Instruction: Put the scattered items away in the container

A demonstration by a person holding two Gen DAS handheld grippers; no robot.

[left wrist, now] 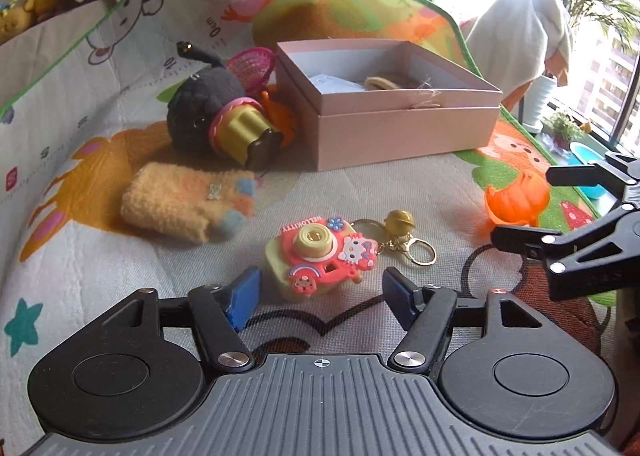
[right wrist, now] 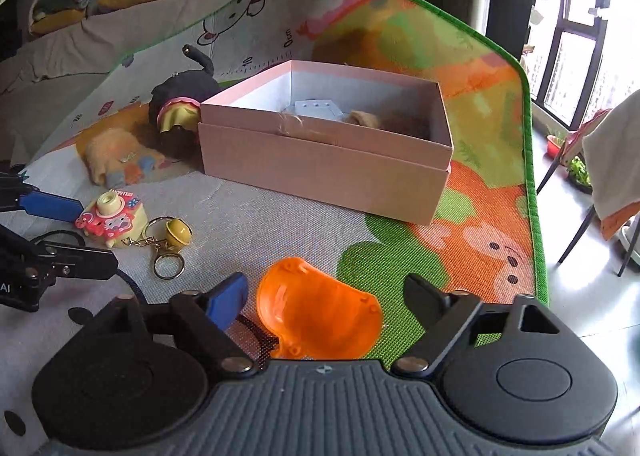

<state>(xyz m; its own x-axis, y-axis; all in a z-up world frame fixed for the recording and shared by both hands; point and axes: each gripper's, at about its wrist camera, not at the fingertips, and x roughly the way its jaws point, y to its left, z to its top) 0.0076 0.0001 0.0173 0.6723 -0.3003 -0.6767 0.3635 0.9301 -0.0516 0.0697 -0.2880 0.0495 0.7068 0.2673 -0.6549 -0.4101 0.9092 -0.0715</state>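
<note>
Both claws stand spread: left gripper straddles the toy camera, right gripper the orange shell. Next, pinch, then carry toward the box at twelve o'clock.

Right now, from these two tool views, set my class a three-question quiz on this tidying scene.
1. True or false: the pink box has its lid on.
2. What lies between the right tool's fingers: A bell, B orange shell, C mitten?
3. Fill in: the toy camera has a keyring with a yellow ____.

Key: 1 false; 2 B; 3 bell.
</note>
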